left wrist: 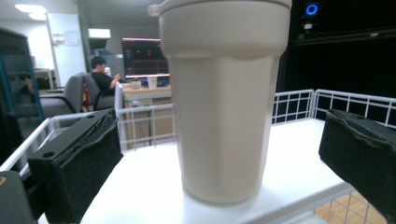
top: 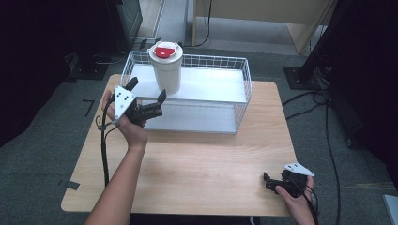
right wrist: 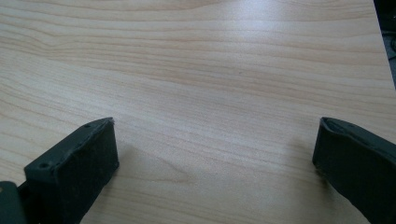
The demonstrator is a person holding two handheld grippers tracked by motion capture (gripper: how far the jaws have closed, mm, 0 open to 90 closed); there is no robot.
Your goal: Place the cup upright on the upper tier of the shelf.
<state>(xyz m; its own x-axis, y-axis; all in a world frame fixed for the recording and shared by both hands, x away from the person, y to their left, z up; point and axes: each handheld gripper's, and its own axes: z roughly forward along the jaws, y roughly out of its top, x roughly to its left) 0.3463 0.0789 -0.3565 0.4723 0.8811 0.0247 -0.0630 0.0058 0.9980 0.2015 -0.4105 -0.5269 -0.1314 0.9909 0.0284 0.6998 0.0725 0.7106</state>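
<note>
Cup (top: 166,70) on basket (top: 244,79) shelf is approached by wide-open, empty L gripper (top: 148,91); next, jaws are to be closed round it.

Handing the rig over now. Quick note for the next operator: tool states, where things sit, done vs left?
Left tool: open, raised at the near left of the white cup, jaws either side of it in the left gripper view, not touching.
Right tool: open, low over the table at its near right corner, holding nothing.
Cup: upright, red-and-white lid on, on the white shelf of the wire basket.
Done: approach lined up.
Left: probably close on the cup and lift it.
</note>
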